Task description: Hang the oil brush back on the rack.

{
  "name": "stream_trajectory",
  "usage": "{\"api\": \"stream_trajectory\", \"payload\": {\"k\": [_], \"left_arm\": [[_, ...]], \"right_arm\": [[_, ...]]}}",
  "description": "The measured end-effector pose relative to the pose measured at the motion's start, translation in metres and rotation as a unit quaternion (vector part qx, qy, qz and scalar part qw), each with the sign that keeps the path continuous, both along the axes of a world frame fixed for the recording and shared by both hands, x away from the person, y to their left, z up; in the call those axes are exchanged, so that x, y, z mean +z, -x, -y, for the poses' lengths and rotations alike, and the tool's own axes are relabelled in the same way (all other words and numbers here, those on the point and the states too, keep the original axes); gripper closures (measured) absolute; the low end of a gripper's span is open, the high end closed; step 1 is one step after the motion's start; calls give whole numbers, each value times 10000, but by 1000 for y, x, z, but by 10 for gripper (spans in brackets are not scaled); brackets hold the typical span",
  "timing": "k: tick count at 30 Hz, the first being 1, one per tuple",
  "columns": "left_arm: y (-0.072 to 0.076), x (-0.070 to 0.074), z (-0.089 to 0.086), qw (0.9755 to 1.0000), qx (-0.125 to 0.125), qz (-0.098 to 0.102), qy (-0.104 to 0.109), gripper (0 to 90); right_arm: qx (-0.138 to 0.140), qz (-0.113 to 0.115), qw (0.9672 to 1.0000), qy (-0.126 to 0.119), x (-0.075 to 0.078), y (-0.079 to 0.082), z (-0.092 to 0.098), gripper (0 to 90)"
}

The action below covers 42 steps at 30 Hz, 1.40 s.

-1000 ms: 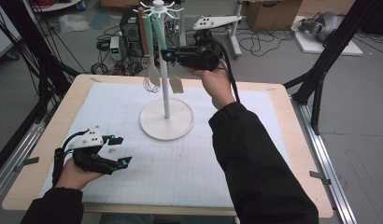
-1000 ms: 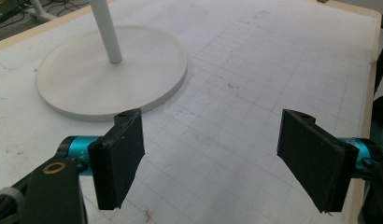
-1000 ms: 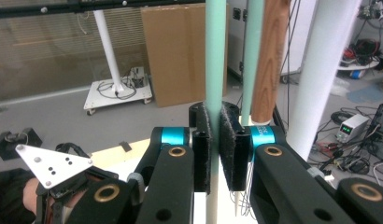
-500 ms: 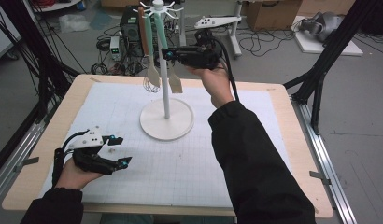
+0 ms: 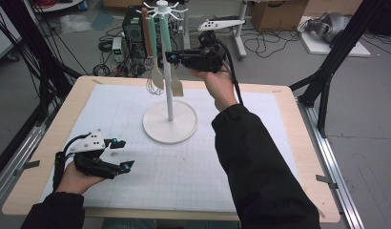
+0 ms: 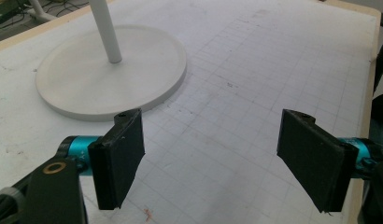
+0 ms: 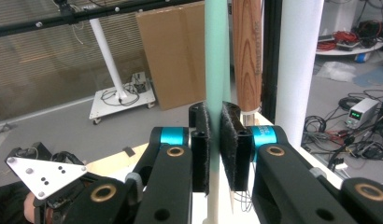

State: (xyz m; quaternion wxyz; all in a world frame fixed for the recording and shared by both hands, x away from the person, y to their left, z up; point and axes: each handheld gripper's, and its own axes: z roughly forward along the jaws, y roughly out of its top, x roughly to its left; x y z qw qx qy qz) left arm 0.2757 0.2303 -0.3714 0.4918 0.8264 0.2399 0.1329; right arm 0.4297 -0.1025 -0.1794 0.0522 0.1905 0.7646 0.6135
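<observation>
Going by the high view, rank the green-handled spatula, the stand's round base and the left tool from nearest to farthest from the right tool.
1. green-handled spatula, between the right tool pads, hanging on the stand.
2. round base, below, mid-table.
3. left tool, near the table's front left corner.

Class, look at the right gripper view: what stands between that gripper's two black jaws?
The mint-green handle of a hanging spatula runs upright between the right gripper pads, which have just been opening slightly around it.

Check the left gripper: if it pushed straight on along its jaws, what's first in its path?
Probably the rack's round white base: the left gripper, jaws open with nothing between them, points across the gridded mat toward it. The base sits slightly left of centre, so it might only clip the rim; depth unclear.
</observation>
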Motion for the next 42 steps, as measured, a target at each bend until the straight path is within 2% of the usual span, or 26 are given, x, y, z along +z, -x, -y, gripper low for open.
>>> {"api": "stream_trajectory", "payload": {"k": [1, 6, 9, 12, 18, 23, 25, 37, 42], "left_arm": [[0, 0, 0, 10000, 9, -5, 0, 233], [1, 0, 1, 10000, 23, -4, 3, 233], [1, 0, 1, 10000, 26, -12, -3, 233], [1, 0, 1, 10000, 36, -20, -2, 233], [0, -1, -1, 9999, 117, -68, 42, 233], [0, -1, -1, 9999, 135, -89, 40, 233], [0, -1, -1, 9998, 157, -98, 50, 230], [-1, -2, -2, 9997, 210, -114, 52, 213], [-1, -1, -2, 9996, 240, -122, 44, 203]], "right_arm": [[-21, 3, 10000, 17, 0, 0, 0, 765], [-121, 53, 9999, 81, 2, 5, 3, 702], [-172, 105, 9994, 274, 2, 7, 6, 612], [-234, 102, 9993, 256, 0, 10, 12, 554], [-351, 191, 9986, 339, -8, 16, 24, 446], [-384, 168, 9980, 470, -18, 21, 33, 373], [-423, 130, 9980, 446, -21, 23, 37, 343], [-397, 13, 9983, 427, -41, 34, 54, 262], [-470, -29, 9980, 423, -50, 38, 62, 220]]}}
